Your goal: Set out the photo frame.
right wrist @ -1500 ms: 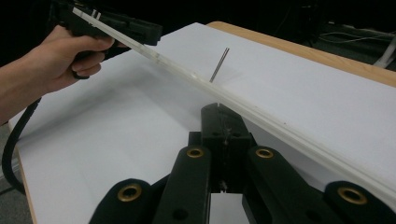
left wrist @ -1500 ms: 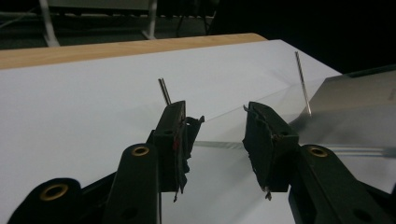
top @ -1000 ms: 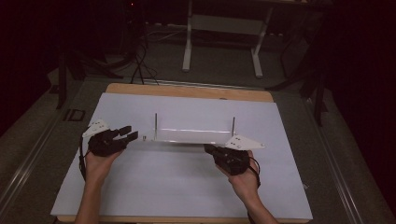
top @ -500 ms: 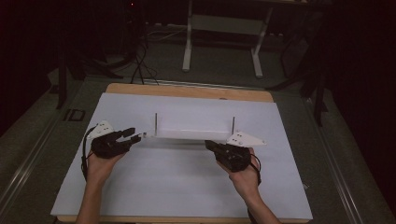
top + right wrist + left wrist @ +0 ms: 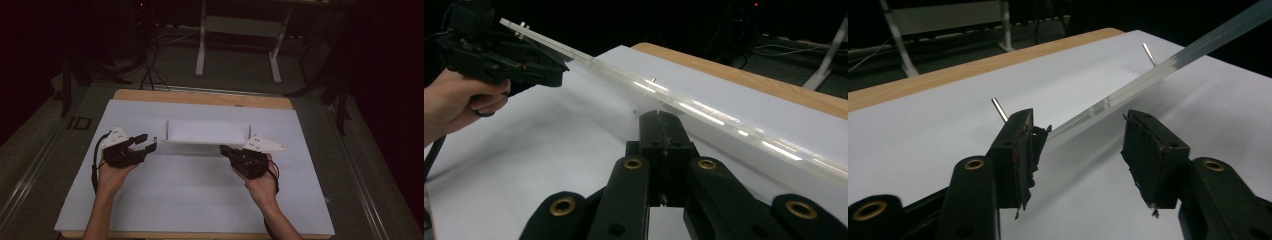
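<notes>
A long clear plate (image 5: 207, 132) hangs just above the white sheet (image 5: 190, 200), in front of two upright metal pins (image 5: 167, 127) (image 5: 249, 131). My left gripper (image 5: 147, 141) is at its left end. Its jaws have just been opening, and in the left gripper view the plate's end (image 5: 1068, 125) lies between them beside one pad, unpressed. My right gripper (image 5: 223, 149) is shut, and its tips (image 5: 659, 114) meet the near edge of the plate (image 5: 724, 125). The plate slants up and away from the left gripper (image 5: 1080, 120).
The white sheet covers a wooden table, whose bare edge (image 5: 200, 97) runs along the far side. Beyond it are a metal stand (image 5: 237, 45) and cables on a dark floor. The person's left hand (image 5: 459, 100) appears in the right gripper view.
The left gripper's jaws have spread apart from the plate's end. Both hands have stayed about where they were.
</notes>
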`<state>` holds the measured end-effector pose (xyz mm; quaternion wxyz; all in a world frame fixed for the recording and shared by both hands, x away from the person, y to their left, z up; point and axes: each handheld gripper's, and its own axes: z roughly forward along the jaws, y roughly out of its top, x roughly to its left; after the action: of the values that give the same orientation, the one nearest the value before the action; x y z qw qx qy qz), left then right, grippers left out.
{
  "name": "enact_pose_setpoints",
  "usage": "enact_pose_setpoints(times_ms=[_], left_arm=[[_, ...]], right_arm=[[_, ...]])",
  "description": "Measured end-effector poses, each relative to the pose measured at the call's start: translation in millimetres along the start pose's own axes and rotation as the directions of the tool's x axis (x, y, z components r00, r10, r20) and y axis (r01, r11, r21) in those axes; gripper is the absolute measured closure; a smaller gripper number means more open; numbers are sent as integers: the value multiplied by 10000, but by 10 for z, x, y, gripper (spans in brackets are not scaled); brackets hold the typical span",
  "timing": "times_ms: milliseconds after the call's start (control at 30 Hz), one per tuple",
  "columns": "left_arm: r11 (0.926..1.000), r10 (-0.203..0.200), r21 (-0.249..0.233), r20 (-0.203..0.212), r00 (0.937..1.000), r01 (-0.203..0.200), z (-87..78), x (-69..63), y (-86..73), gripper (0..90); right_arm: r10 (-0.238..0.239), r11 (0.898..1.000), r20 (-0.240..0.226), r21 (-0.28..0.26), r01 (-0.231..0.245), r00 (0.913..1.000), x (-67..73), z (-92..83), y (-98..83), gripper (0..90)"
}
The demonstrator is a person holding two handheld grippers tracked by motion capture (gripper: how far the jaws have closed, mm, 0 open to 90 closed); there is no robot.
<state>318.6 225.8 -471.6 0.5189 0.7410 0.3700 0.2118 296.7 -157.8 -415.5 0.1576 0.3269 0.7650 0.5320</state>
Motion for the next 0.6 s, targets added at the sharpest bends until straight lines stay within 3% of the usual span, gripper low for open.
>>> enact_pose_setpoints(times_ms=[100,333,467,600], left_arm=[[9999,45,91,30,10000,-45,23,-14,15,385],[9987,261,423,237,9994,-271,188,-95,109,351],[9995,206,226,509,9985,-218,247,-123,157,353],[9996,237,161,438,9988,-244,287,-118,201,349]], right_arm=[[3,10000,4,-44,-3,10000,-8,6,8,900],[41,10000,56,-45,-40,10000,-35,26,63,900],[53,10000,84,-59,-52,10000,-46,36,87,900],[72,9999,118,-90,-71,9999,-54,41,108,900]])
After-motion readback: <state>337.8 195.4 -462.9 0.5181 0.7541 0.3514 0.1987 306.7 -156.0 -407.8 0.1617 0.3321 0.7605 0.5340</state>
